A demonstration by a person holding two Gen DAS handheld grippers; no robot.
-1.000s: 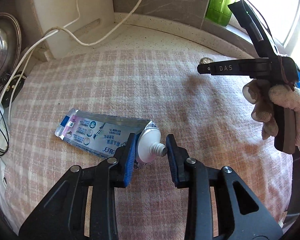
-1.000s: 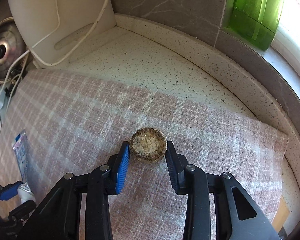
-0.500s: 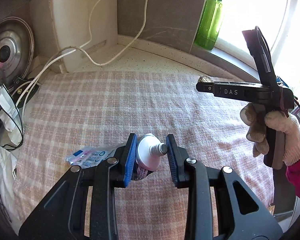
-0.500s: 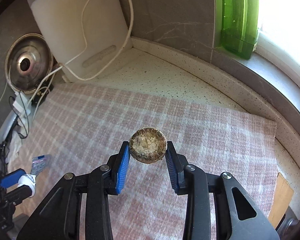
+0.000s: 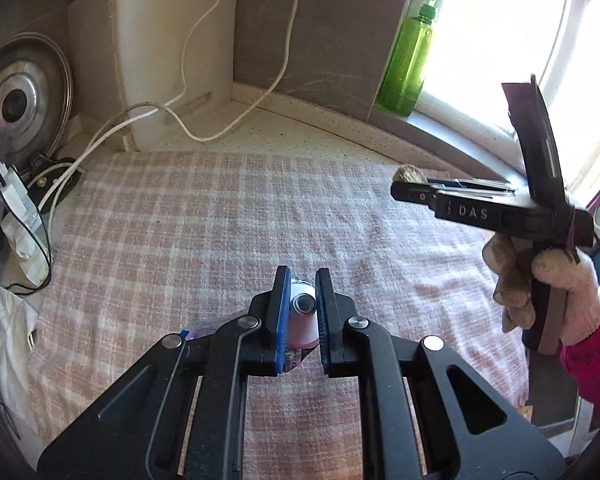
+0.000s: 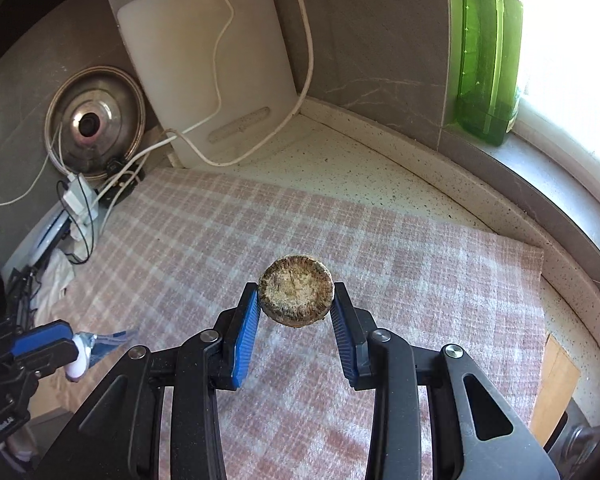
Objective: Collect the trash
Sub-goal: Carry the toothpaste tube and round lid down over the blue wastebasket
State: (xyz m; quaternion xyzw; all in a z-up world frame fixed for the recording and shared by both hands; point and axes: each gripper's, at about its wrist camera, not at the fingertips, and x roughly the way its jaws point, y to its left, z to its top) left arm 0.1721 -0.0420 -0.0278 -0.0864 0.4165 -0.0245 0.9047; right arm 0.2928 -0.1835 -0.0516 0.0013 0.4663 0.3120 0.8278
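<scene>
My left gripper (image 5: 302, 304) is shut on the white cap end of a squeezed toothpaste tube (image 5: 303, 312) and holds it above the pink checked cloth (image 5: 204, 216); the tube's flat body hangs below the jaws, mostly hidden. It also shows in the right wrist view (image 6: 100, 344), at the far left. My right gripper (image 6: 296, 308) is shut on a round brown dried piece of trash (image 6: 297, 295), lifted above the cloth. In the left wrist view the right gripper (image 5: 408, 184) is at the right with the brown piece (image 5: 410, 174) at its tip.
A white cutting board (image 6: 208, 64) leans in the back corner with white cables (image 5: 204, 132) trailing over the counter. A metal pot lid (image 5: 20, 100) and chargers stand at the left. A green soap bottle (image 6: 490, 56) stands on the window sill.
Both grippers have risen from the cloth with their items. The toothpaste tube was lying on the cloth and now hangs from the left jaws, which have closed tighter.
</scene>
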